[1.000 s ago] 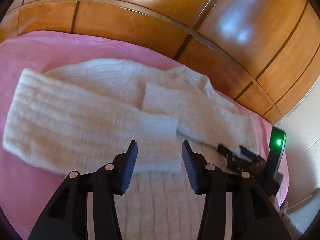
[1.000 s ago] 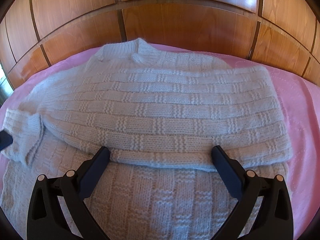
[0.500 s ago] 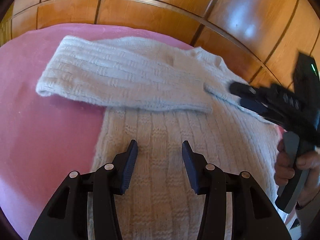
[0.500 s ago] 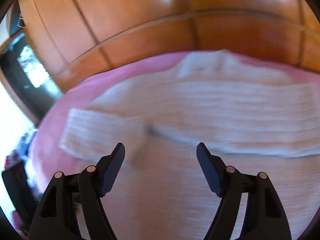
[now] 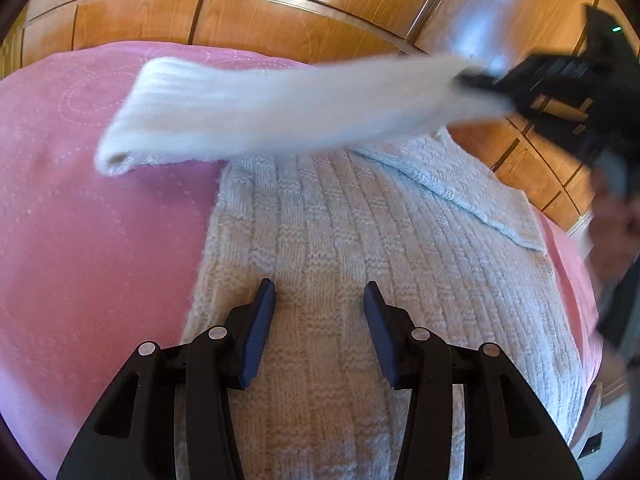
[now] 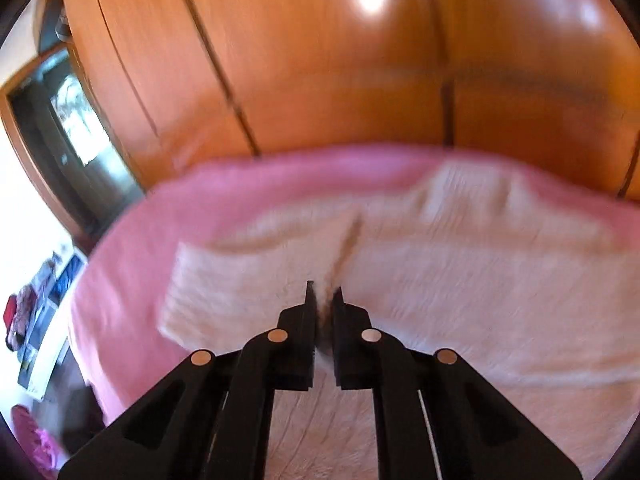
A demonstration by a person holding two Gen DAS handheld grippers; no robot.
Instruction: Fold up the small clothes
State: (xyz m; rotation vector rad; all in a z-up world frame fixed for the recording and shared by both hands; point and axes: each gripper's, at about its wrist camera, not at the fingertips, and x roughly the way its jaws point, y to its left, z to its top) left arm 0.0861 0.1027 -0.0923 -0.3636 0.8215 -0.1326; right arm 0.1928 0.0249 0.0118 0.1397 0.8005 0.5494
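Note:
A white knitted sweater (image 5: 360, 248) lies flat on a pink bedspread (image 5: 100, 240). My left gripper (image 5: 319, 332) is open and empty, low over the sweater's lower body. My right gripper (image 6: 323, 300) is shut on the sweater's sleeve (image 6: 248, 288). In the left wrist view the right gripper (image 5: 480, 84) holds that sleeve (image 5: 280, 112) lifted off the sweater, stretched left, its cuff end resting on the bedspread. The other sleeve (image 5: 460, 184) lies folded across the sweater's upper part. The right wrist view is blurred by motion.
A glossy wooden panelled wall (image 5: 280, 20) runs behind the bed. In the right wrist view a dark doorway (image 6: 68, 128) and cluttered items (image 6: 36, 320) are at the left, beyond the bed's edge.
My right gripper closed on the sleeve that lay folded across the sweater and lifted it up and to the right. My left gripper drew back toward the hem, still open.

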